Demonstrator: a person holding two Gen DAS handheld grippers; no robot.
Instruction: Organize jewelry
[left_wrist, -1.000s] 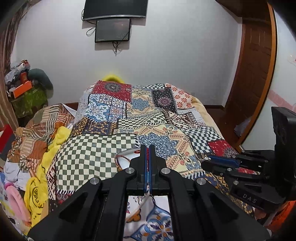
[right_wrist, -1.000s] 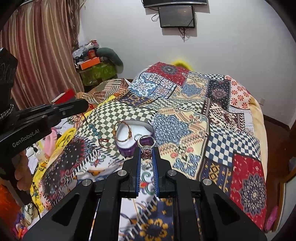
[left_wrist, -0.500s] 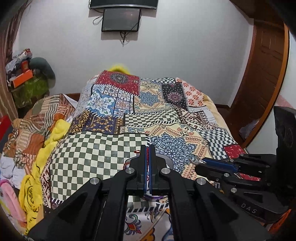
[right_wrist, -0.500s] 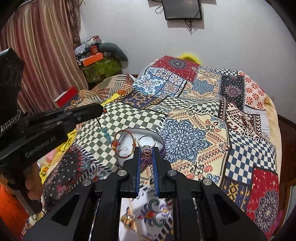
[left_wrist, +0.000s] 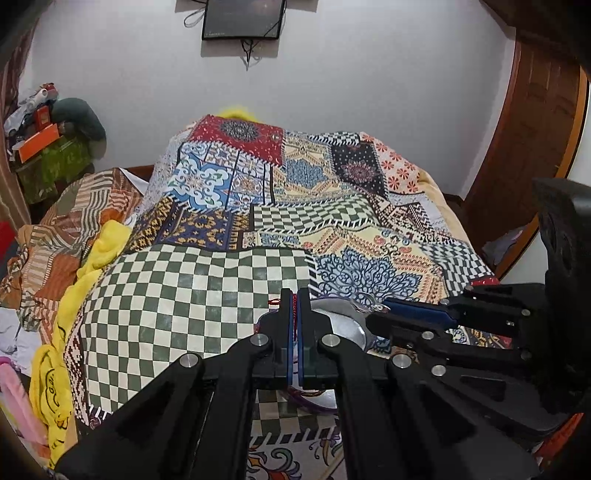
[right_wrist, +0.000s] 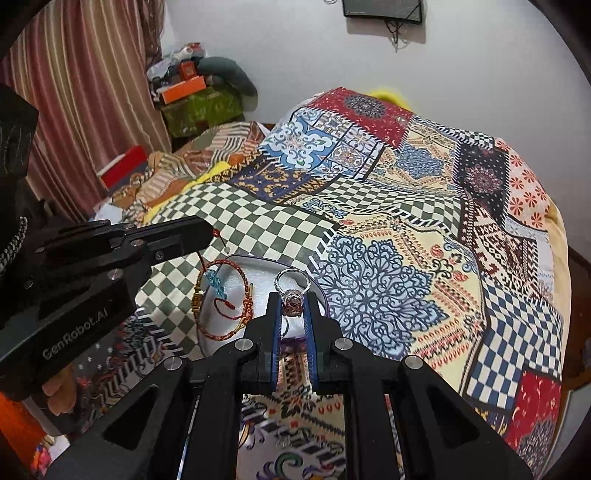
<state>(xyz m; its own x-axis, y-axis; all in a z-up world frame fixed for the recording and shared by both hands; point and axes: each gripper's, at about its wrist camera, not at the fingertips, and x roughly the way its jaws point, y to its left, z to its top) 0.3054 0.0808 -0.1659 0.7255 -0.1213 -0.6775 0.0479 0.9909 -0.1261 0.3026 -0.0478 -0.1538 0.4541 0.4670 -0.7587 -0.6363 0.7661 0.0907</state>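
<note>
Jewelry ring (right_wrist: 292, 295), silver with a pinkish stone, sits pinched in the right hand-held gripper (right_wrist: 292, 312), above a round white dish (right_wrist: 258, 275) on the patchwork bed (right_wrist: 424, 258). Left hand-held gripper (right_wrist: 212, 233) is clamped on a red cord bracelet (right_wrist: 221, 295) dangling over the dish's left side.

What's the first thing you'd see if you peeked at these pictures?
The bright patchwork bedspread fills the room. Just above a white dish lying on it, the right hand-held gripper pinches a sparkly ring. The left hand-held gripper dangles a red corded bracelet over the dish's left side.
</note>
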